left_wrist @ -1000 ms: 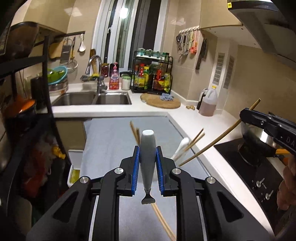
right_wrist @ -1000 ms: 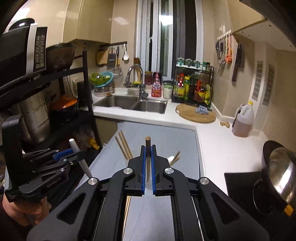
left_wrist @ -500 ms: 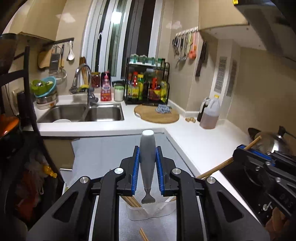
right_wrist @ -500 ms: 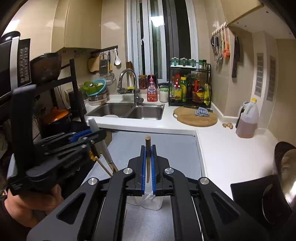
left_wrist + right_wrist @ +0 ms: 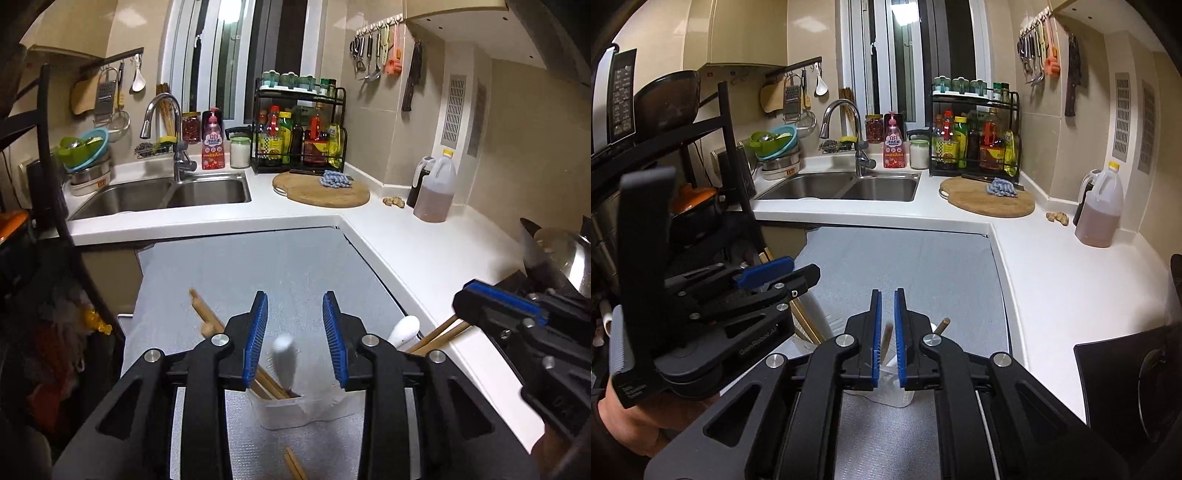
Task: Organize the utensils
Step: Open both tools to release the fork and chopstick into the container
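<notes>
Left tongs [image 5: 294, 338]: spread wide, gripping nothing; a blurred white spoon [image 5: 284, 360] shows in the gap between the blue pads, clear of both, handle up, its lower end in the container below.
Right tongs [image 5: 887, 338]: pads parted by a narrow gap; a blurred chopstick [image 5: 885, 341] shows in that gap, and whether the pads touch it cannot be told.
Container [image 5: 295, 410]: clear plastic, standing on the grey mat just beyond both tongs; it holds several wooden chopsticks [image 5: 269, 384] leaning left and others leaning right, plus a second white spoon [image 5: 404, 328] whose handle end sticks up on the right.
Loose chopsticks [image 5: 293, 463]: a pair lying on the mat on the near side of the container.
Grey mat [image 5: 258, 266]: covers the bench from near edge back to the white worktop.
Far left: double steel sink [image 5: 166, 194] with a curved tap [image 5: 162, 122].
Far middle: round wooden board [image 5: 321, 190] with a blue cloth on it, in front of a black rack of bottles [image 5: 299, 129].
Far right: oil jug [image 5: 436, 188] against the wall.
</notes>
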